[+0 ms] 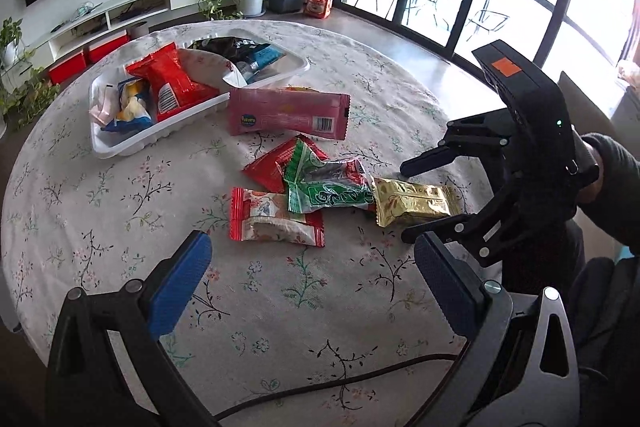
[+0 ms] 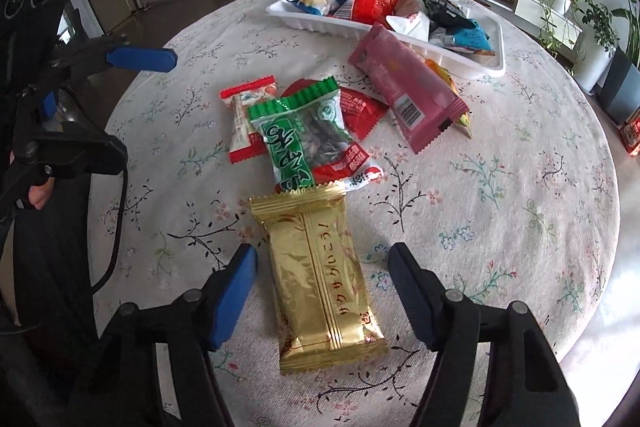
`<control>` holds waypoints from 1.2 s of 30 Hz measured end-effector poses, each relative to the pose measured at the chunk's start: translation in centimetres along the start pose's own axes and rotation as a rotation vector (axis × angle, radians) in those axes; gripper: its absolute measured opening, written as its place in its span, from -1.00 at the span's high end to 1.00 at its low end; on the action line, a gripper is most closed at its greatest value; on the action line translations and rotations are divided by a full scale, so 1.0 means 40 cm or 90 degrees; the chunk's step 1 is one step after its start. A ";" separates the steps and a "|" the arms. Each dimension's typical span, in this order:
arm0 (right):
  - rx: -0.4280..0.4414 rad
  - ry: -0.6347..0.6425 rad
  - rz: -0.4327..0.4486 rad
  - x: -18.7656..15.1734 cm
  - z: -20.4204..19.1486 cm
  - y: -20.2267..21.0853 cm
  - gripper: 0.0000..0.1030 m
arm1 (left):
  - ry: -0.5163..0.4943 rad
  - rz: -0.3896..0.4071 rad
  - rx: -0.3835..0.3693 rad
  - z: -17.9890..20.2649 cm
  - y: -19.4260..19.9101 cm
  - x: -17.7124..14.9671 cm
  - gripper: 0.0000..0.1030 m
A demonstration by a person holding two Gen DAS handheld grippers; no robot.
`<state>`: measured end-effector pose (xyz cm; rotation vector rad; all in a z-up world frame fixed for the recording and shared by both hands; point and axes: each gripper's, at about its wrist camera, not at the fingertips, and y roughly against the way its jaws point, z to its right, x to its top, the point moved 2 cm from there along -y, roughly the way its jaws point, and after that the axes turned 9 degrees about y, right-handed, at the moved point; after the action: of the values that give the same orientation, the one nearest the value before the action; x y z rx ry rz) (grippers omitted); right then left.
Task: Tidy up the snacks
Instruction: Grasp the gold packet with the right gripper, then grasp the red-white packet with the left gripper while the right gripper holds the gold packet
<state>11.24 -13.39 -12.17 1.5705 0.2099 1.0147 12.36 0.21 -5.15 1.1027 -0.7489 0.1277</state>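
Both jaws stand wide and hold nothing: the right gripper [image 2: 322, 281] straddles the near half of the gold packet [image 2: 320, 279] at 6 o'clock without touching it, and the left gripper [image 1: 312, 267] hangs above the floral tablecloth [image 1: 100, 207]. Beyond the gold packet, a green packet [image 2: 304, 139] overlaps a red packet [image 2: 360, 107] and a red-and-white packet [image 2: 246, 115]. Farther off, at 1 o'clock, a pink packet [image 2: 404, 87] lies just beside the white tray [image 2: 460, 61] filled with snacks.

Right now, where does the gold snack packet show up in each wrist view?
Left wrist: gold snack packet right of centre, beside the right gripper.
Right wrist: lower centre, between that gripper's open fingers.
Shared landmark: the green packet touching its end.
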 end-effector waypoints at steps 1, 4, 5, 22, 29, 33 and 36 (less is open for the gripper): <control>-0.004 0.007 -0.004 0.001 -0.002 -0.001 -0.36 | -0.013 -0.006 0.000 -0.001 -0.004 0.002 -0.99; -0.003 0.018 -0.009 0.002 -0.004 0.002 -0.22 | -0.062 -0.024 0.003 0.000 -0.018 0.017 -0.99; -0.002 0.021 -0.010 0.003 -0.004 0.001 -0.18 | -0.082 -0.032 0.004 0.001 -0.023 0.023 -0.99; 0.047 0.008 -0.008 -0.015 0.015 0.020 0.35 | -0.399 -0.225 -0.042 -0.001 -0.174 0.123 -0.55; 0.082 -0.019 0.007 -0.023 0.032 0.022 0.35 | -0.462 -0.275 -0.088 0.021 -0.231 0.098 -0.55; 0.087 -0.024 0.009 -0.025 0.032 0.024 0.34 | -0.444 -0.325 -0.095 0.014 -0.243 0.064 -0.53; 0.087 -0.026 0.011 -0.025 0.032 0.024 0.34 | -0.435 -0.350 -0.101 0.010 -0.231 0.041 -0.53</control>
<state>11.14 -15.21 -11.71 1.7180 0.2427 0.9974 17.53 -4.91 -11.09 1.1668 -1.0019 -0.7971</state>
